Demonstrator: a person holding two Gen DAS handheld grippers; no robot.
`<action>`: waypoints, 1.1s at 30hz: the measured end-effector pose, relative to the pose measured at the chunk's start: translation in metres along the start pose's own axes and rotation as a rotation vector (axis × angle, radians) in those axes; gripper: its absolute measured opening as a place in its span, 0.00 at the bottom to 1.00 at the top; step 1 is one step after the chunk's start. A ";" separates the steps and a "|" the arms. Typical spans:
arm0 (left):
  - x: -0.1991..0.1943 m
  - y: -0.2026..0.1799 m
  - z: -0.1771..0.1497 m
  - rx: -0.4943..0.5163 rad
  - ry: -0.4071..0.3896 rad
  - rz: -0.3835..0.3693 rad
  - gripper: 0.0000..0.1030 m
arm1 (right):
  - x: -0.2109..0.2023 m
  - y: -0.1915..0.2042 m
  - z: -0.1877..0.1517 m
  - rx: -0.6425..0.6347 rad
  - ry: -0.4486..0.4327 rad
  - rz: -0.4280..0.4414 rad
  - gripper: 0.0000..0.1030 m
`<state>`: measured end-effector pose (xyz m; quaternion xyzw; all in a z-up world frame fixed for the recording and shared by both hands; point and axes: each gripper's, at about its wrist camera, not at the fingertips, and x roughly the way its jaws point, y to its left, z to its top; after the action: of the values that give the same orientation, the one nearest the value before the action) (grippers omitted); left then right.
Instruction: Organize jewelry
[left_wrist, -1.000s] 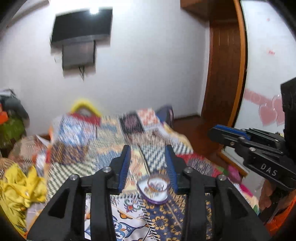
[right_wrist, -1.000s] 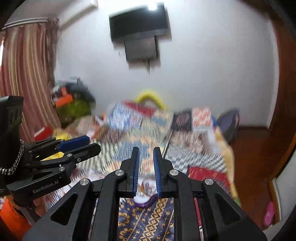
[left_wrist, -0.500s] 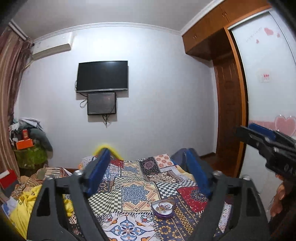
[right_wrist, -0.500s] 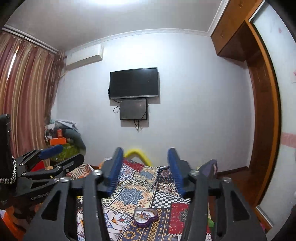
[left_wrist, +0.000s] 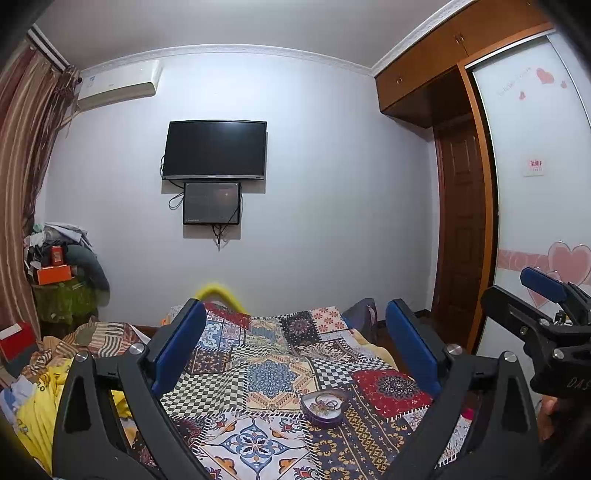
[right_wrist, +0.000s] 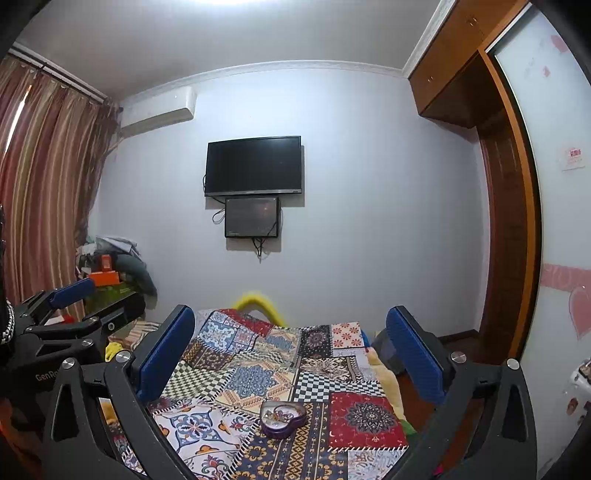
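Patchwork bedspread (left_wrist: 273, 376) holds heart-shaped jewelry tin (left_wrist: 324, 402), well in from the edges. Left gripper (left_wrist: 295, 354) and right gripper (right_wrist: 291, 354) hover above it, jaws spread wide, holding nothing.

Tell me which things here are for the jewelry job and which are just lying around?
For the job:
heart box with jewelry, on the quilt
left claw, open
right claw, open

Lying about:
TV
clothes pile
yellow cloth

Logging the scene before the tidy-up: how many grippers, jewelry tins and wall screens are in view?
Grippers: 2, left gripper and right gripper, both open
Heart-shaped jewelry tin: 1
Wall screens: 2, TV, small screen
Total: 5
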<state>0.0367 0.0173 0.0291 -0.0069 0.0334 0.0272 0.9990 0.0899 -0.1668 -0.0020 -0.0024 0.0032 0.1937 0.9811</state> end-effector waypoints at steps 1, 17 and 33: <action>0.000 0.000 -0.001 0.000 0.000 0.001 0.96 | 0.001 0.000 0.000 -0.002 0.001 -0.002 1.00; 0.003 -0.003 -0.006 0.012 0.012 -0.005 0.96 | 0.000 -0.001 -0.007 0.000 0.038 -0.001 1.00; 0.010 -0.007 -0.009 0.013 0.029 -0.017 0.97 | -0.001 -0.002 -0.006 0.002 0.063 -0.005 1.00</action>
<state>0.0462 0.0105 0.0200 -0.0013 0.0480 0.0184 0.9987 0.0895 -0.1688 -0.0079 -0.0078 0.0341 0.1911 0.9810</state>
